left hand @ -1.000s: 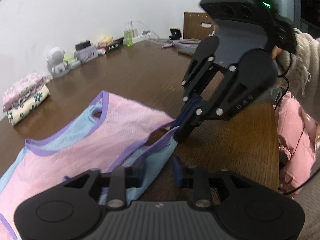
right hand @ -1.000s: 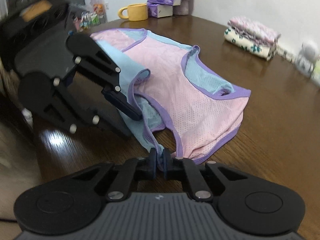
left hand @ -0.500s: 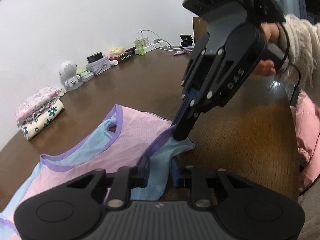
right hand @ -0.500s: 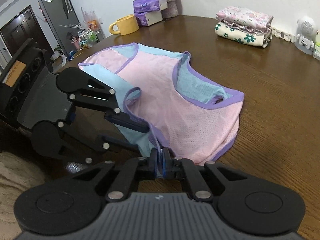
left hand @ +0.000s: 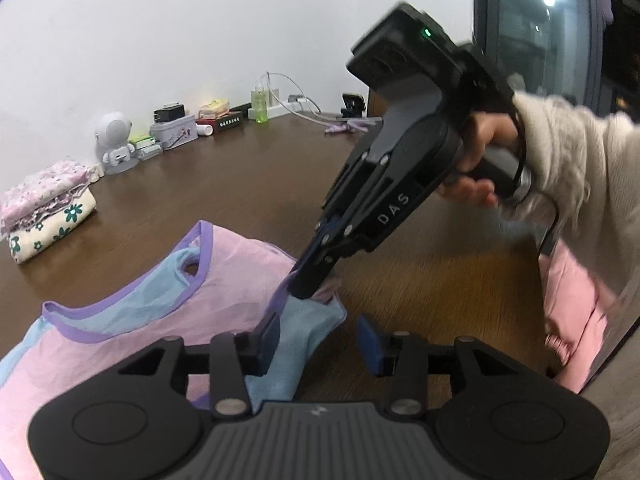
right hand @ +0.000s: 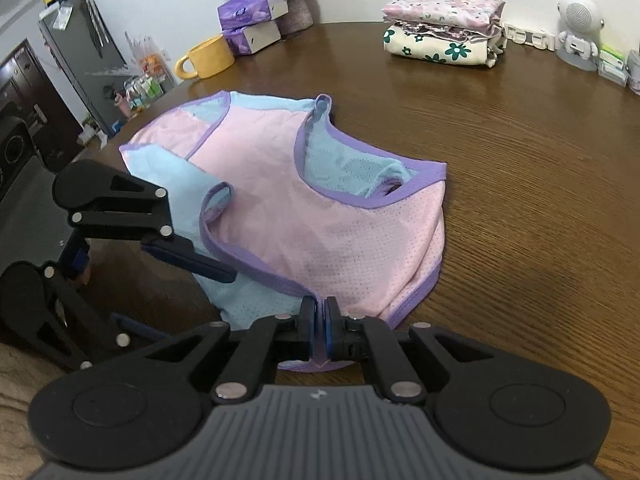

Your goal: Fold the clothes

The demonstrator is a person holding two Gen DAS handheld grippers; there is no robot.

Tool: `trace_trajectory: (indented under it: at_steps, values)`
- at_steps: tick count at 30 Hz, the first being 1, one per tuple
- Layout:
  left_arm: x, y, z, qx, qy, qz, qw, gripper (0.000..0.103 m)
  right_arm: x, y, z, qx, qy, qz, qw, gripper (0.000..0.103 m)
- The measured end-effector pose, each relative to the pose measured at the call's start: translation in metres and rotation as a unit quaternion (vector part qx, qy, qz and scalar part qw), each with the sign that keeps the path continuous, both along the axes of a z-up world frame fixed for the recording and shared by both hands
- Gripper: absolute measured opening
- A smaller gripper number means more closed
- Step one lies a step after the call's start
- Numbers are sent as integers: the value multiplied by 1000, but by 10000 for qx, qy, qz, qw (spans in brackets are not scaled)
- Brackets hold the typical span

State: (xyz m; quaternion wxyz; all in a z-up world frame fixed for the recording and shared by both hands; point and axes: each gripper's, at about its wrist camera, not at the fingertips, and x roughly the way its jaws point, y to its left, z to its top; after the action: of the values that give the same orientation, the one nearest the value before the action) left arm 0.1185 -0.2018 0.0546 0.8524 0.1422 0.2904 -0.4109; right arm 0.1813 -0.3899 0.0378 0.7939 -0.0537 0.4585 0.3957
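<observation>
Pink mesh vest [right hand: 304, 216] at frame centre; my right gripper [right hand: 319, 330] pinches its purple hem, my left gripper [left hand: 320, 340] gapes wide.

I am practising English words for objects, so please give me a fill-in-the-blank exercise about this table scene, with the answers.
1. The right gripper is shut on the ____ trim of the pink vest.
2. The left gripper has its jaws ____.
3. The mug near the tissue boxes is ____.
4. The folded clothes lie in a stack beside the white ____ figure.

Answers: purple; open; yellow; astronaut
</observation>
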Motion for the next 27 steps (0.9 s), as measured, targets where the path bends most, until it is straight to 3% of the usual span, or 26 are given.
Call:
trace_trajectory:
  at_steps: [7,17,20,22,27]
  values:
    - [23,21,3,-694,653,640,9934,40,10,-2,3,-8,-63,-66,10000,7]
    - [41,31,-2,-988,1070,884,9854,42,-2,-8,9,12,-340,-93,9994,13]
    - [43,30,1,-982,1014,856,9863,42,-7,-10,11,20,-434,-97,9990,19]
    - [46,24,0,-882,969,748,9885,42,-11,-11,12,26,-497,-100,9987,34]
    - [48,0,-9,-581,902,270,9939,41,-31,-11,9,-166,-723,-9,9972,36]
